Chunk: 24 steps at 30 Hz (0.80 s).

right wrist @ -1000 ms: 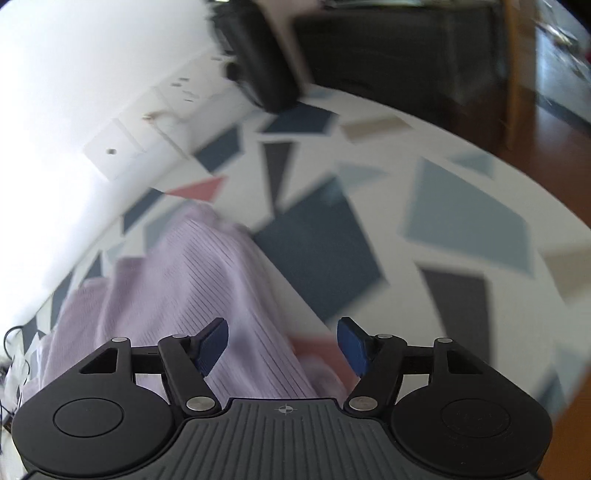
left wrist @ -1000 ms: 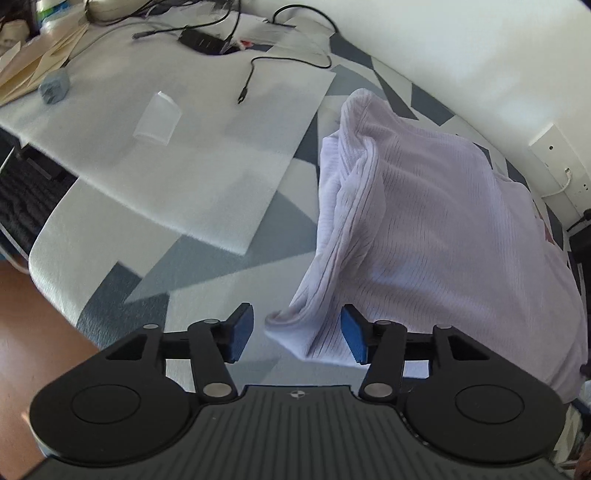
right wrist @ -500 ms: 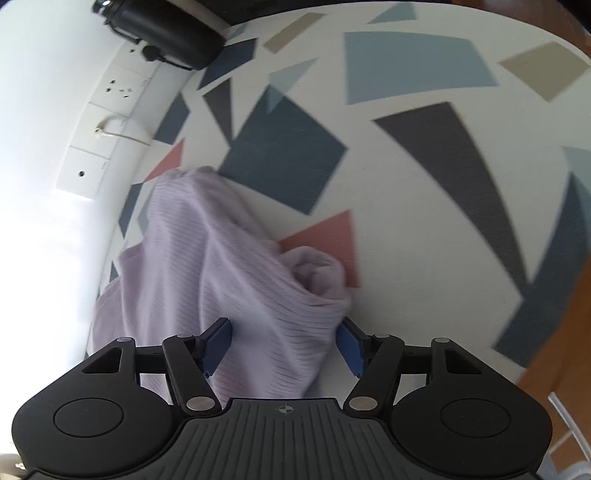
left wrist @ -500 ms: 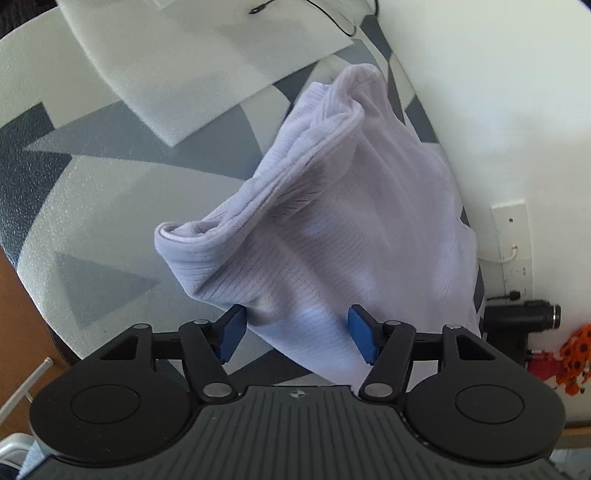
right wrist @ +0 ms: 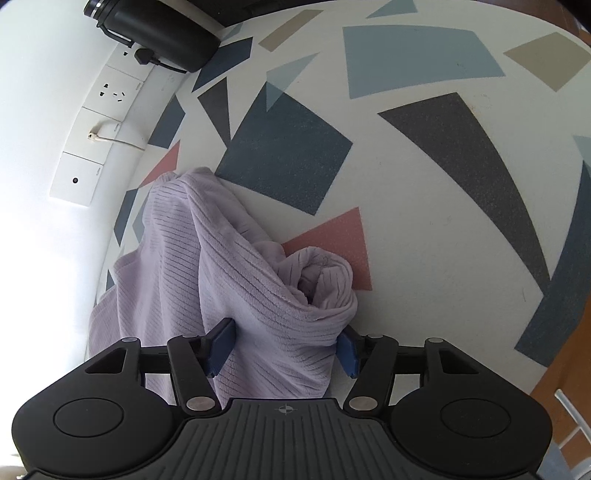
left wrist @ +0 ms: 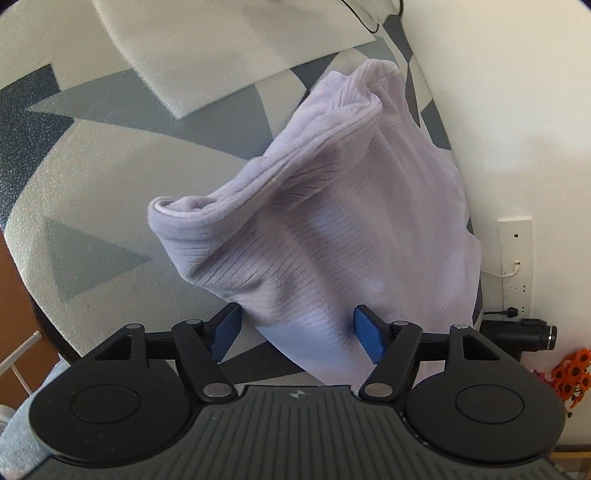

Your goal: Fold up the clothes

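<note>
A lilac ribbed garment (left wrist: pixel 332 240) lies crumpled on the patterned table (left wrist: pixel 92 166), near the wall. My left gripper (left wrist: pixel 295 330) points down at its near edge. Its jaws are opening, the fabric lies between the blue pads, and they do not squeeze it. In the right wrist view the same garment (right wrist: pixel 229 295) ends in a rolled fold by a pink triangle of the table (right wrist: pixel 424 240). My right gripper (right wrist: pixel 284 347) straddles that bunched end. Its jaws are closing, and the cloth fills the gap and touches both pads.
A white foam sheet (left wrist: pixel 221 48) with a black cable lies on the far part of the table. Wall sockets (right wrist: pixel 107 92) and a black device (right wrist: pixel 159 29) are by the wall. Orange flowers (left wrist: pixel 570 373) stand low right. Wooden floor shows past the table edges.
Both grippers have dropped toward the garment and rolled. The left jaws have widened around the near edge. The right jaws have narrowed, and the bunched end now lies between them.
</note>
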Each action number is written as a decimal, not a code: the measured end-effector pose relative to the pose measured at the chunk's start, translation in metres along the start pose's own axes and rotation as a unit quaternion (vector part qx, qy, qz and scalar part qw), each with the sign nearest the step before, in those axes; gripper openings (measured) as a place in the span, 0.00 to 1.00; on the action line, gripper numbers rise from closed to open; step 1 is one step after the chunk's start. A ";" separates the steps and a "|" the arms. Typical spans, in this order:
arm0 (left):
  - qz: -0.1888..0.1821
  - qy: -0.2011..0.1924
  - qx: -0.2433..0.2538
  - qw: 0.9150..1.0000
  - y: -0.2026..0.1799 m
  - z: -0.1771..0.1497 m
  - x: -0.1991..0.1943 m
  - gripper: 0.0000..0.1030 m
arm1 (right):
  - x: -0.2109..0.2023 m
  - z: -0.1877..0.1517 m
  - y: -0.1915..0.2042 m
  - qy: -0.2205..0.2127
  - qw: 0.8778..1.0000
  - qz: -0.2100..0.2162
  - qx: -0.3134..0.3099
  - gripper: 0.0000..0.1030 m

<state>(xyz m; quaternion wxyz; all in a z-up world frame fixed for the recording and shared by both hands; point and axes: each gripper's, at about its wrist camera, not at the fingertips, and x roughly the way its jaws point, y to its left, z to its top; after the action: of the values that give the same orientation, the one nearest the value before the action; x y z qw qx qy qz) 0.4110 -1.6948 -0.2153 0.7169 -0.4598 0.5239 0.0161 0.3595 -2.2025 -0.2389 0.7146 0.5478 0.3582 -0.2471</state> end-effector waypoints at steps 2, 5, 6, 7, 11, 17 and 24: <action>0.005 0.000 0.019 1.000 -0.007 -0.004 0.002 0.70 | 0.001 0.000 0.002 -0.001 1.000 -0.002 -0.005 0.52; 0.005 -0.011 0.039 0.999 -0.012 -0.007 0.004 0.74 | 0.001 0.001 0.003 -0.002 1.000 -0.003 -0.010 0.52; 0.002 -0.019 0.043 0.999 -0.014 -0.008 0.004 0.74 | 0.001 0.001 0.003 -0.003 1.000 -0.002 -0.011 0.52; -0.001 -0.033 0.054 0.998 -0.014 -0.007 0.004 0.74 | 0.001 0.001 0.003 -0.005 1.000 -0.002 -0.013 0.51; 0.013 -0.076 0.127 0.989 -0.026 -0.004 0.012 0.39 | 0.002 0.000 0.001 -0.007 1.000 0.000 -0.013 0.49; -0.015 -0.112 0.207 0.972 -0.057 0.006 -0.020 0.17 | -0.004 0.008 0.010 -0.025 0.999 0.007 -0.033 0.14; -0.029 -0.077 0.153 0.985 -0.047 0.020 -0.038 0.16 | -0.076 0.011 0.070 -0.112 0.971 0.113 -0.178 0.12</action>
<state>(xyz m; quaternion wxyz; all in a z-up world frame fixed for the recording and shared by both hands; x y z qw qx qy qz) 0.4329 -1.6911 -0.1553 0.8172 -0.3570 0.4497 -0.0500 0.3673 -2.1968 -0.1356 0.8592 0.4179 0.2501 -0.1569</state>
